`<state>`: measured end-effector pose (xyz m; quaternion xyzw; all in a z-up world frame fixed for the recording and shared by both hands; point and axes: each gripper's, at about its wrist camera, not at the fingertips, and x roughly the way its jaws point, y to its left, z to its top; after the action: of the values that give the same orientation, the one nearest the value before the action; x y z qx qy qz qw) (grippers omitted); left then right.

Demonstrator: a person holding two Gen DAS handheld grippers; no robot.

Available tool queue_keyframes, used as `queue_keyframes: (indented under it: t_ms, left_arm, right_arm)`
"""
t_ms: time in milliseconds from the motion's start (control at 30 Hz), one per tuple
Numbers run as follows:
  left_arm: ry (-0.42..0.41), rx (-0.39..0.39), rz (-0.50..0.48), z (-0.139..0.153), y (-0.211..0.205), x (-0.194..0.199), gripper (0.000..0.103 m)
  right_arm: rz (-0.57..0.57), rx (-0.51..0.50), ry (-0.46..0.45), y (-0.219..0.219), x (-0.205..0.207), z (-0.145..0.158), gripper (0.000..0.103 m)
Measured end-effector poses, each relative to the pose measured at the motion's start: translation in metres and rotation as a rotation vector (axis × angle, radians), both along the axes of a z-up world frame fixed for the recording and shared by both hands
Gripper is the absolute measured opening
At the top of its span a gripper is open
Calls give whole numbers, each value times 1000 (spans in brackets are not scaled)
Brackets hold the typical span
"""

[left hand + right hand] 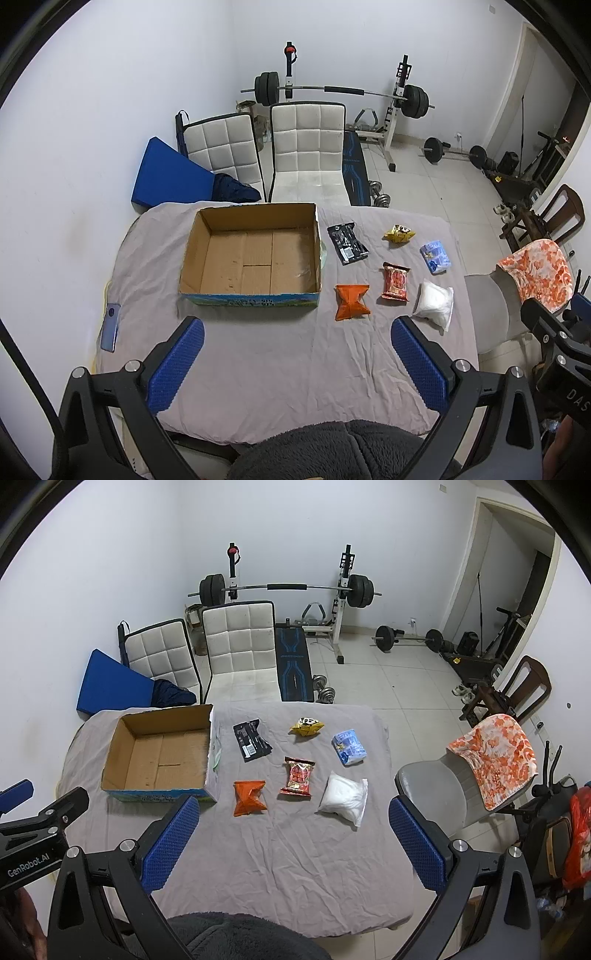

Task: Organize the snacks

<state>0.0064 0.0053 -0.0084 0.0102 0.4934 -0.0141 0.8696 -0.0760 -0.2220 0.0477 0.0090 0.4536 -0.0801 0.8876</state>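
Note:
An empty cardboard box [255,258] [159,753] sits on the left of the grey-clothed table [280,369] [295,853]. To its right lie several snack packs: black [347,242] [252,740], yellow [399,233] [307,726], blue-white [436,256] [349,747], red [396,282] [298,777], orange [351,302] [249,797] and white [435,303] [344,799]. My left gripper [299,325] hangs open above the table's near side, nothing between its blue pads. My right gripper [295,805] is open too, high above the near edge, also holding nothing.
A phone [110,327] lies at the table's left edge. Two white chairs [306,147] [240,642] stand behind the table, with a weight bench and barbell [284,588] beyond. A grey chair with an orange towel [493,753] stands on the right.

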Motion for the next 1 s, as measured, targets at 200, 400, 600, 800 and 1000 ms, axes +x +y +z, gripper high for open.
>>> queue_keyframes:
  t_ms: [200, 400, 600, 800, 1000]
  left_arm:
    - [-10, -3, -1, 0, 2, -2, 103]
    - [-11, -6, 4, 2, 1, -2, 103]
    - [-11, -10, 7, 2, 1, -3, 103]
    - [-12, -21, 14, 1, 5, -4, 103]
    - [-27, -20, 22, 3, 5, -9, 103]
  right_arm:
    - [1, 4, 1, -1, 1, 2, 103]
    - [2, -1, 1, -1, 2, 0, 103]
    - [1, -4, 1, 0, 3, -1, 103]
    - [3, -10, -3, 0, 3, -2, 103]
    - [4, -8, -1, 1, 4, -1, 103]
